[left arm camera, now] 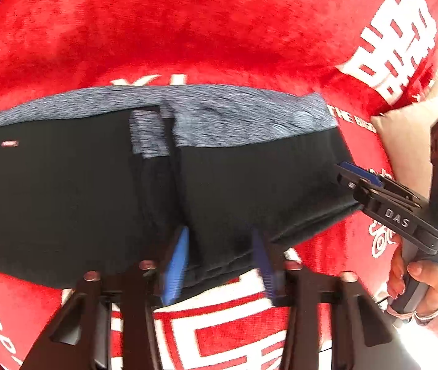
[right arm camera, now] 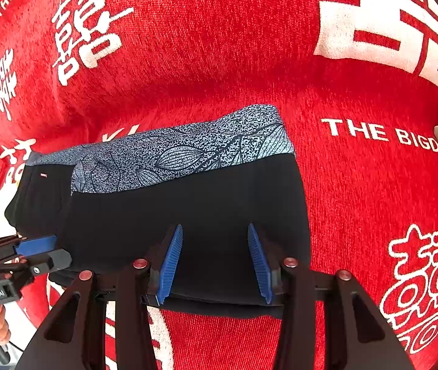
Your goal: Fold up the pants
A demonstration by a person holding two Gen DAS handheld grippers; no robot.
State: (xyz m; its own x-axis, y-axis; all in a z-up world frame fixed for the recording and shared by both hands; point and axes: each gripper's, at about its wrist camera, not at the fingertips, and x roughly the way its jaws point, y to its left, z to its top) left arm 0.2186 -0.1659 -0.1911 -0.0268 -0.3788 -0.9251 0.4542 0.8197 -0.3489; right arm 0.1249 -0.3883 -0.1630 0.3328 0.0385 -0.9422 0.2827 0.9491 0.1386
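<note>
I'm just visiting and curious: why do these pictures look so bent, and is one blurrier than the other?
Both views bulge from fisheye lenses, dark at the corners. Left wrist view: motion-smeared pants, white glare bottom right. Right wrist view: sharper, leaf print on pants crisp, red blanket evenly lit.

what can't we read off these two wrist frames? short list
- Small label on the pants: too small and blurred in both views.
- Near hem of the pants: partly hidden behind the right gripper.
- Left gripper contact with the cloth: motion blur in the left wrist view.
- Blanket lettering: cut off by the fisheye edge.
</note>
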